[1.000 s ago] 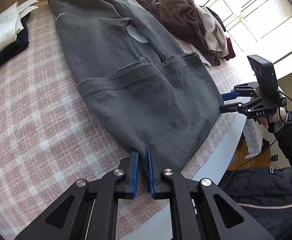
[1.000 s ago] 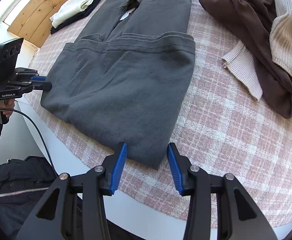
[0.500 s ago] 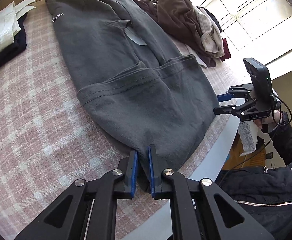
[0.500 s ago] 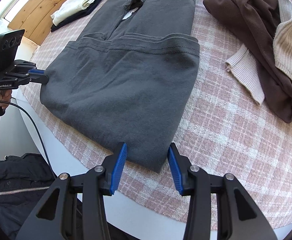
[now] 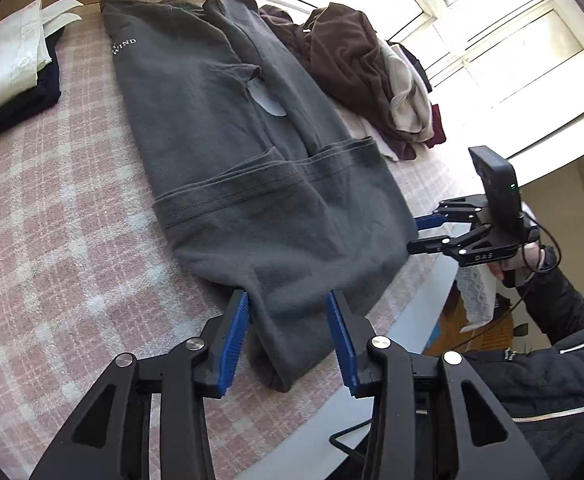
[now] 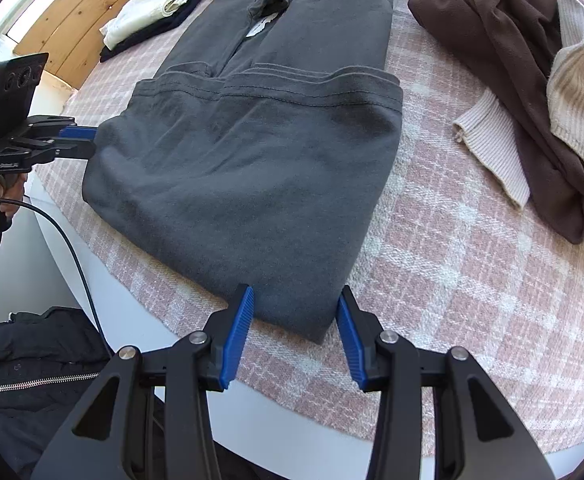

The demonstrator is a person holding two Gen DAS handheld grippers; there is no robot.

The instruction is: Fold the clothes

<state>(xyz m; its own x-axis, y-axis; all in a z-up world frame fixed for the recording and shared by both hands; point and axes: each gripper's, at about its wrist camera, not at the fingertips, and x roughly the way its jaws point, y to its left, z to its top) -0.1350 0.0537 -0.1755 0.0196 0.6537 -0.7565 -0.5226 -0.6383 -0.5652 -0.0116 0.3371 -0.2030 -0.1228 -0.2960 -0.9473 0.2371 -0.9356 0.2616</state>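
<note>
A dark grey T-shirt point(image 5: 252, 152) lies on the pink plaid tablecloth, its hem end folded up over the body. My left gripper point(image 5: 288, 300) stands at the near left corner of that fold. Its jaws are opening, and the corner lies loose between the blue pads, which do not press on it. In the right wrist view the T-shirt point(image 6: 252, 168) reaches down to my right gripper point(image 6: 295, 296), which is open astride the near right corner without pinching it. Each gripper also shows in the other's view: the right gripper point(image 5: 415, 234) and the left gripper point(image 6: 92, 142), both at the folded edge.
A heap of brown and cream clothes point(image 6: 531, 60) lies to the right of the shirt. A folded white and dark stack point(image 5: 8, 68) sits at the far left. The white table edge point(image 6: 292, 412) runs just below the grippers, with a person's dark jacket point(image 5: 551, 360) beyond it.
My left jaws were shut on the shirt's corner and have now spread apart, letting the cloth go. The right gripper has kept still.
</note>
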